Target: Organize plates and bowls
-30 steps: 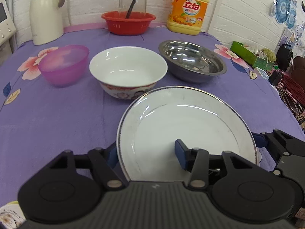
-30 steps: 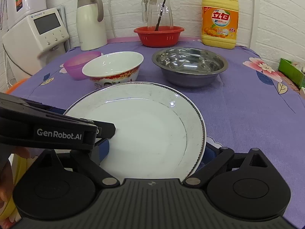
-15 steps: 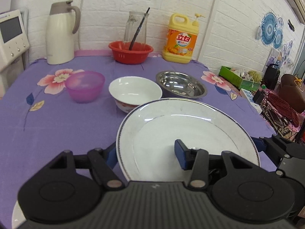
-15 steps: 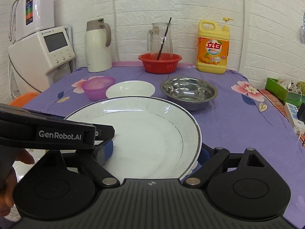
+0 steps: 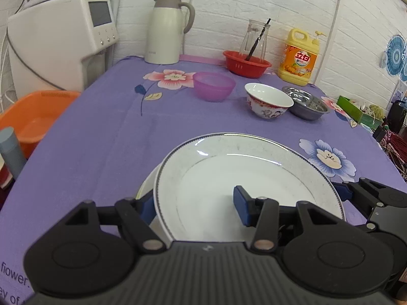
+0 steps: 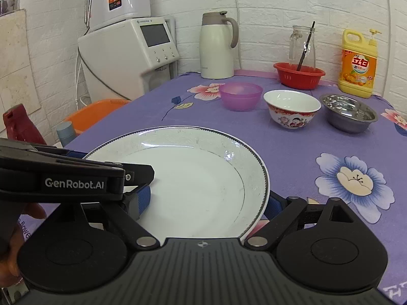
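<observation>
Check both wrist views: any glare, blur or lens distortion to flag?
Left wrist: sharp, no motion blur; streak glare on the white plate; fisheye bows the brick wall. Right wrist: equally sharp; a small highlight on the plate rim; corners vignette dark; the steel bowl shows soft reflections.

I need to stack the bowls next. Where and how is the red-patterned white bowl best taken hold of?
Probably by its rim: the red-patterned white bowl stands upright and open, with thin flaring walls, so one finger inside and one outside suits it. Come from above on its near side, which is open tablecloth; the purple bowl and steel bowl flank it closely.
</observation>
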A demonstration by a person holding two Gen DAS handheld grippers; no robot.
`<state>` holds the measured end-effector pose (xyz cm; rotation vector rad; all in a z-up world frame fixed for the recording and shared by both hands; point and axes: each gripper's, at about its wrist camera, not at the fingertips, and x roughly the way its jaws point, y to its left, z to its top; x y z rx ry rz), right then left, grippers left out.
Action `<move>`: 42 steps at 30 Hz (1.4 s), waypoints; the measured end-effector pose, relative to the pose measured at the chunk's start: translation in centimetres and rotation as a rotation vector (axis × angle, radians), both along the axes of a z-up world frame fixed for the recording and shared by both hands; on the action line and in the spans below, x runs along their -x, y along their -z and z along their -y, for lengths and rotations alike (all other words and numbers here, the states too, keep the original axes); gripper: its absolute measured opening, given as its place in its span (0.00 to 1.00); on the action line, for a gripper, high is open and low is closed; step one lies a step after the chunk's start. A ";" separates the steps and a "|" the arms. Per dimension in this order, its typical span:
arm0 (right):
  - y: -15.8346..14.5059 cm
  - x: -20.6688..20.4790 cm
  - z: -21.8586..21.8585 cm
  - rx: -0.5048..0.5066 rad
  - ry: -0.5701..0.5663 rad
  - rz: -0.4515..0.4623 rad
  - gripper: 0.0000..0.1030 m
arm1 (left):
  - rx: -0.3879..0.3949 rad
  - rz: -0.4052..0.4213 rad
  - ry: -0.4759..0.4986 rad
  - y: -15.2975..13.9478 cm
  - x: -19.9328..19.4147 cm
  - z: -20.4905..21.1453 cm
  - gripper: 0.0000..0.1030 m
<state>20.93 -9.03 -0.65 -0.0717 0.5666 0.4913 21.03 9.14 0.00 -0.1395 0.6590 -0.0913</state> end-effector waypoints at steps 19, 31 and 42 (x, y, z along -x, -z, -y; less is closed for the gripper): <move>1.1 0.9 -0.9 0.056 0.030 0.017 1.00 | 0.074 0.033 0.032 1.4 0.6 -1.8 0.66; -0.7 1.4 0.6 -0.007 0.021 0.067 1.00 | 0.027 0.148 0.028 -2.1 1.3 -0.8 0.71; -0.4 0.4 7.0 -0.088 0.190 0.023 1.00 | 0.069 0.131 0.113 -2.4 0.4 3.1 0.71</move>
